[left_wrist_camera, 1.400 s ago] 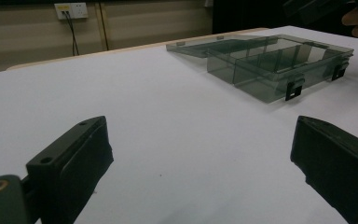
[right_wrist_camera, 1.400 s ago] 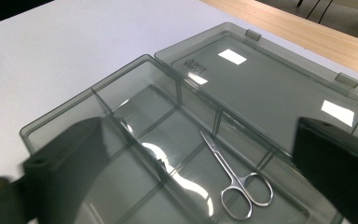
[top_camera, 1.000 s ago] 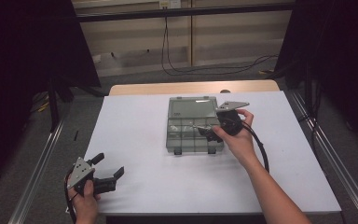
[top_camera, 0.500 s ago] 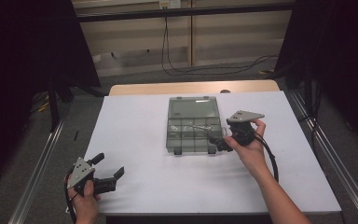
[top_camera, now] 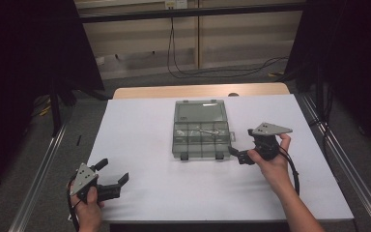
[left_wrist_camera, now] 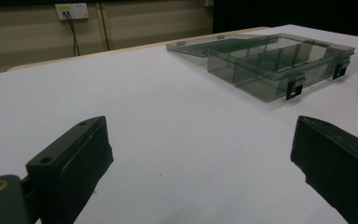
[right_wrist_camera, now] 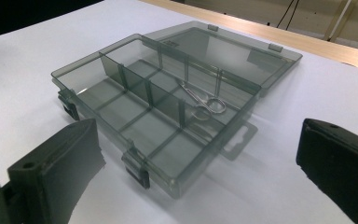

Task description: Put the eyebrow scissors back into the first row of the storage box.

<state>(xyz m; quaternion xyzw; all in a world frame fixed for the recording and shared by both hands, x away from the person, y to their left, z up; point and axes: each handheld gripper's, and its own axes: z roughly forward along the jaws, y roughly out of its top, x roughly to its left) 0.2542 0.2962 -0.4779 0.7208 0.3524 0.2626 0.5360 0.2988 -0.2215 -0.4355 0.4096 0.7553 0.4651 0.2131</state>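
On the bench (top_camera: 140, 125), scissors (right_wrist_camera: 205, 100) lie in the open box (top_camera: 201, 129); I hold my right claw (top_camera: 239, 155) apart beside it, left claw (top_camera: 112, 179) apart, idle. A careless reach could snag a divider and shove the box.

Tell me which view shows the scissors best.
Right gripper view: the scissors lie close and sharp in a rear compartment of the open box. The high view shows them small; in the left gripper view I cannot make them out.
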